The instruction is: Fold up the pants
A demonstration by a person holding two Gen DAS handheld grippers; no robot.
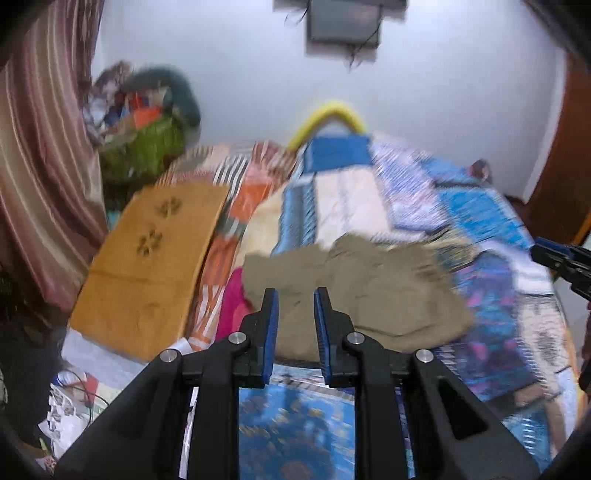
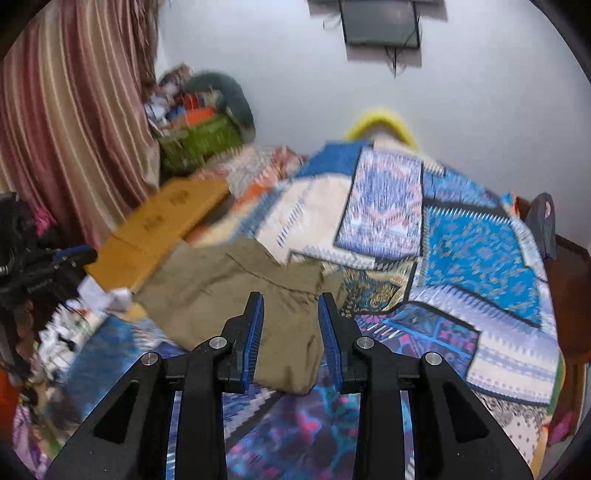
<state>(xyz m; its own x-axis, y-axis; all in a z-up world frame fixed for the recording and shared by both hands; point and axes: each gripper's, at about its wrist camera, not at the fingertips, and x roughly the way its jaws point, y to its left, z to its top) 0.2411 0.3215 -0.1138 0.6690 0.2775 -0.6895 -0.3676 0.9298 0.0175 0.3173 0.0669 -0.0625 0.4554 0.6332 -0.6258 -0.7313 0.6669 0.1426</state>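
Observation:
Olive-khaki pants lie bunched in a loose fold on the patchwork bedspread. My left gripper hovers above their left part, open by a narrow gap, with no cloth between the blue pads. In the right wrist view the same pants spread to the left under my right gripper, which is also open and holds nothing. The right gripper's tip shows at the right edge of the left wrist view. The left one appears dark and blurred at the left edge of the right wrist view.
An orange mat with paw prints lies on the bed's left side. A green basket of clutter and a striped curtain stand beyond it. Papers and cables lie lower left. A wall screen hangs behind the bed.

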